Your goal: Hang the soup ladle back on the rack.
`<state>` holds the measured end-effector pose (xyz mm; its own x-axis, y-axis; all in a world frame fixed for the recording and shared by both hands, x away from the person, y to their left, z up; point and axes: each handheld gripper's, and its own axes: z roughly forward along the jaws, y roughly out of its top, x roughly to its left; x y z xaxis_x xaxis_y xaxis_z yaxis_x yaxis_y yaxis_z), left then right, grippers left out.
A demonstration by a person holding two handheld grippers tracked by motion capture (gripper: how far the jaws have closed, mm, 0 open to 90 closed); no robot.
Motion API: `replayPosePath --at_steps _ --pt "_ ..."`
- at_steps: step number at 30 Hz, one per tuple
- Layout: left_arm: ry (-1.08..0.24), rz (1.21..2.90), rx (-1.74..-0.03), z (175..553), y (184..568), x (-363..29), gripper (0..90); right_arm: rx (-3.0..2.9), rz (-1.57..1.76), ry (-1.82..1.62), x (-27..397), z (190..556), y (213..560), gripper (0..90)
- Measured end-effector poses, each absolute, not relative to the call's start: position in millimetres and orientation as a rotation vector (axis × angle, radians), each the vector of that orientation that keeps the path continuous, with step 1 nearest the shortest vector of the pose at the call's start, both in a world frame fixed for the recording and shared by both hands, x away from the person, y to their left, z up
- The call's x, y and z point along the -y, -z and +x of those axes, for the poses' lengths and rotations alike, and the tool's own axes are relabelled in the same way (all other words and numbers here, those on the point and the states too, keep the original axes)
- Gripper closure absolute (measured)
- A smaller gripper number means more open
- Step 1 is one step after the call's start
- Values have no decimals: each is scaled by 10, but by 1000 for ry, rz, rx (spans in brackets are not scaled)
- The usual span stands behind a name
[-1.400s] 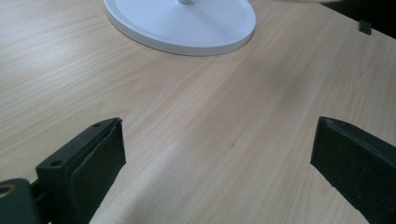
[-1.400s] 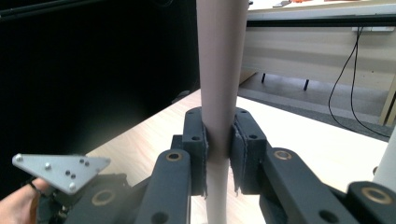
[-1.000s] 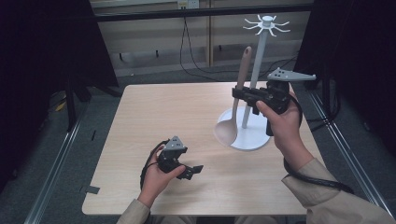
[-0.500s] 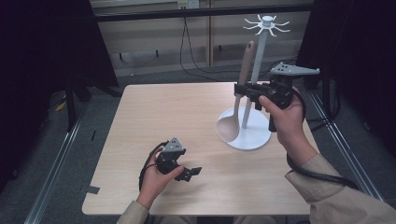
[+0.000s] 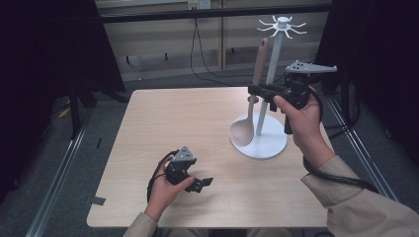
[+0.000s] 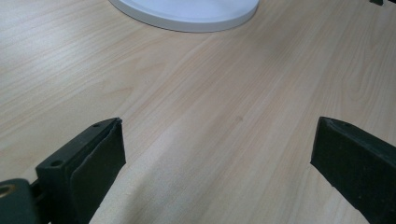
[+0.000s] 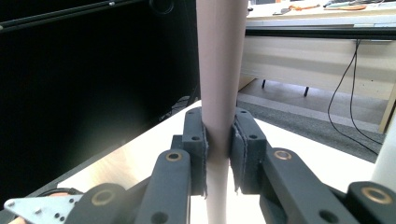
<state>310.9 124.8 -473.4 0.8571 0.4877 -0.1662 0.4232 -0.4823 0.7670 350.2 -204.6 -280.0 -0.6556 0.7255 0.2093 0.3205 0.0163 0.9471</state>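
The pale pinkish-beige spoon (image 5: 252, 101) stands nearly upright, bowl down and handle up, clamped at mid-handle by the right tool (image 5: 253, 91), its rounded bowl hanging just over the round base of the white stand (image 5: 269, 143) (the stand's thin pole rises close beside the handle).

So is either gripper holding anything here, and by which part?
The right gripper is clamped on the spoon, on its handle, bowl hanging down beside the white stand. The left gripper is open and holds nothing.
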Motion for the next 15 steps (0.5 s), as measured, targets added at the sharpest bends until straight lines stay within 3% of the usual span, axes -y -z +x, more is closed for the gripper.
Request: replayPosePath --at_steps 15 --pt "-104 2156 -671 3125 4754 -1262 28 -1941 1090 -1699 2118 3628 2782 779"
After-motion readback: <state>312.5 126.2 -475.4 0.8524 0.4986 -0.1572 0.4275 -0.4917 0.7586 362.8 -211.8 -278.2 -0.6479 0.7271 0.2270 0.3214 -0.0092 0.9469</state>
